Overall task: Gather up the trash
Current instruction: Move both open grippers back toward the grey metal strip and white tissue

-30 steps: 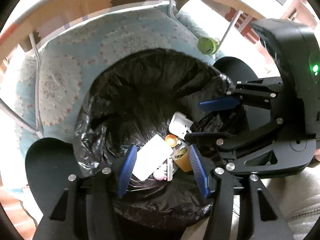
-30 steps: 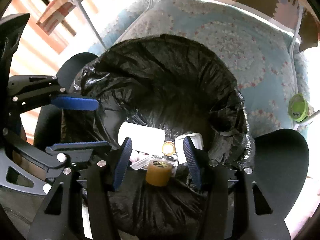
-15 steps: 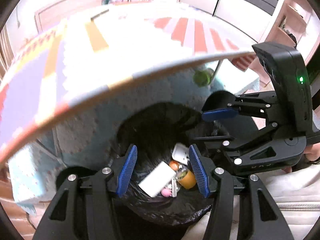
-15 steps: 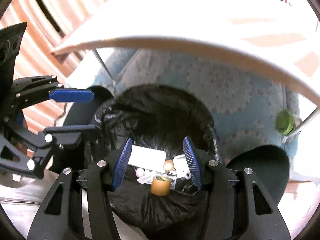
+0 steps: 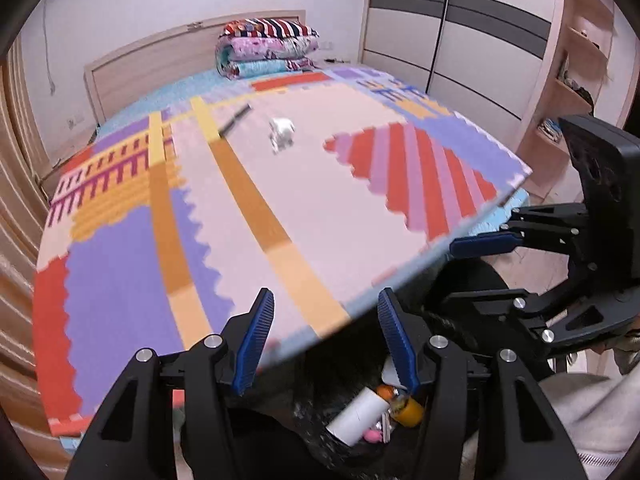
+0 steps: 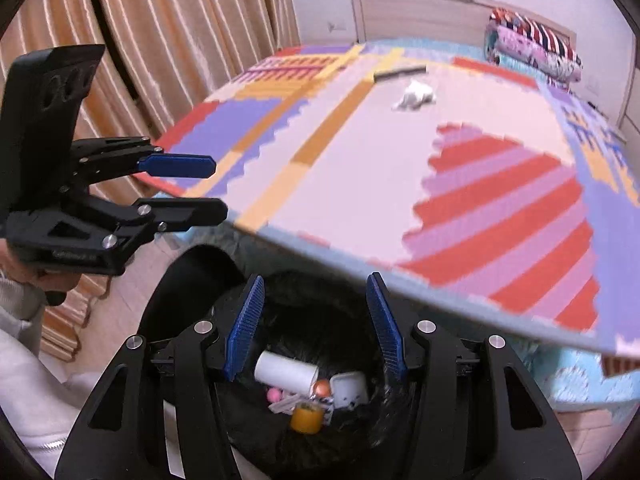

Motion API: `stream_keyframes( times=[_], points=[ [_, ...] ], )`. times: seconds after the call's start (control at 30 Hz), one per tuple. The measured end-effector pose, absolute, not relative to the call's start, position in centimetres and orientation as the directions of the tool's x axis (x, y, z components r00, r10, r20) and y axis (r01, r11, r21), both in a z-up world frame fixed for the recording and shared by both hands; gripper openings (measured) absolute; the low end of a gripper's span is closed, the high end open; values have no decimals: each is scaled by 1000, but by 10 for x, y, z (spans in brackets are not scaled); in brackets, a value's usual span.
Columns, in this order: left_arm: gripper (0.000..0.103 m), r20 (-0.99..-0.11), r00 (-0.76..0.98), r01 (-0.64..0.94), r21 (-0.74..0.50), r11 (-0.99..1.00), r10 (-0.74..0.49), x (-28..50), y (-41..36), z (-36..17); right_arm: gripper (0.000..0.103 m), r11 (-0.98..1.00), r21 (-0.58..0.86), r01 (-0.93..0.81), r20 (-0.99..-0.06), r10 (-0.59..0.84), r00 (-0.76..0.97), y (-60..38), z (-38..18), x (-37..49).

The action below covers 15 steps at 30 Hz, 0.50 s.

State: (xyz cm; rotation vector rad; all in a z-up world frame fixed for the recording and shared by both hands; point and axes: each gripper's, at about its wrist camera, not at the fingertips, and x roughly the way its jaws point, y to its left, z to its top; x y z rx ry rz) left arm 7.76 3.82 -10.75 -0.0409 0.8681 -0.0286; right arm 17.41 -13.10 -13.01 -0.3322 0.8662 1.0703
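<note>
A bin lined with a black bag stands below the table edge. Inside lie a white roll, an orange bottle and a white box. My right gripper hangs open above the bin, nothing between its blue pads. My left gripper is also open and empty above the bin's bag and the roll. Far back on the colourful foam mat lie a crumpled white tissue and a black strip; the tissue also shows in the right wrist view.
The mat-covered table edge overhangs the bin. Behind it is a bed with folded quilts. A wardrobe and shelves stand at the right, striped curtains at the left. A hand holds the left gripper.
Both grippers rose from close over the bin to above the table edge and tilted up. The table top, tissue and room came into view. Both stayed open.
</note>
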Motion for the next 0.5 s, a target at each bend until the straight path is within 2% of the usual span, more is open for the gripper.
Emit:
stream_keyframes(
  times=[0.33,0.5],
  points=[
    [52,-733,680,-14,-45,999,-23,125,74,-83,53,491,139,-860,-697,665,267,-108,-95,213],
    [52,-731,682,-26,-15,1000,7,155,90,-78,53,514,84,-854,-702,639,316,-87,-95,236]
  ],
)
